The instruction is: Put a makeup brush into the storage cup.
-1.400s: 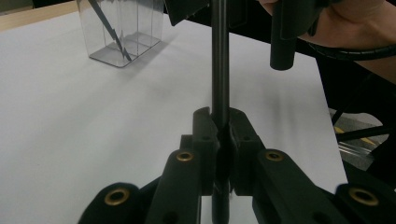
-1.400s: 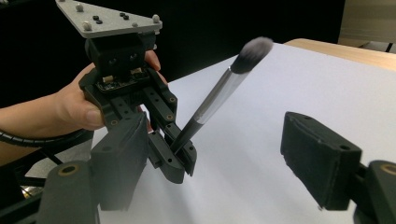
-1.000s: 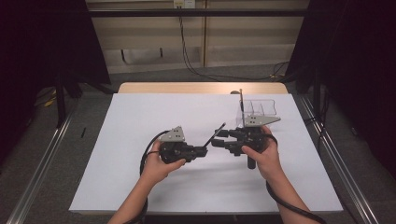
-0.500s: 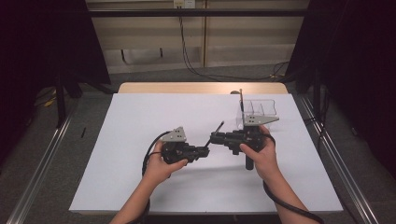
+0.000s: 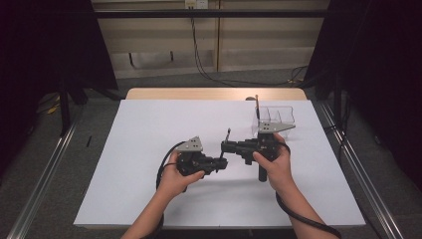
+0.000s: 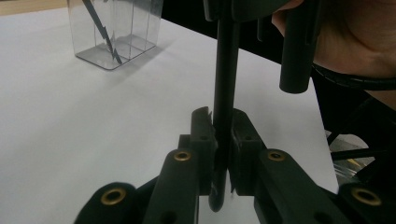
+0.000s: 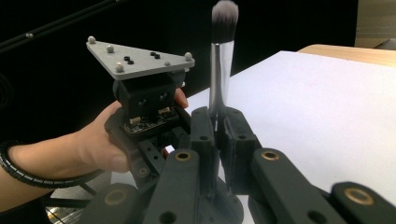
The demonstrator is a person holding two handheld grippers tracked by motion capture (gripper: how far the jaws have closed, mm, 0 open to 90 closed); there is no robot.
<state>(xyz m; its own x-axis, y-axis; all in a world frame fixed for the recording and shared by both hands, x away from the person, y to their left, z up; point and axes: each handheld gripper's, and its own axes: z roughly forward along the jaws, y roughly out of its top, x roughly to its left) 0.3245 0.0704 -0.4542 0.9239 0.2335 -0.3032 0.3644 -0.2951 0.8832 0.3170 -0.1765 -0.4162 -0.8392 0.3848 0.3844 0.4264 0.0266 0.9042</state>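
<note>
We hold a makeup brush [image 7: 219, 70] between our two grippers, above the middle of the white table [image 5: 149, 129]: it has a slim black handle, a shiny metal ferrule and a soft rounded tuft of grey bristles at its tip. Our right gripper [image 7: 215, 122] pinches it just below the ferrule, its black jaws pressed against both sides of the stem, while our left gripper [image 6: 219, 140] clamps the smooth, dark, rounded lower end of the handle between its jaws. In the high view the two grippers meet nose to nose, our left hand [image 5: 174, 177] wrapped around its grip from below and our right hand [image 5: 273, 164] curled over its own, forearms reaching in from the near edge. Well beyond, near the far right corner, stands a clear plastic organizer box [image 5: 276, 118] with upright dividers, a thin dark stick [image 5: 257, 107] leaning inside it.
</note>
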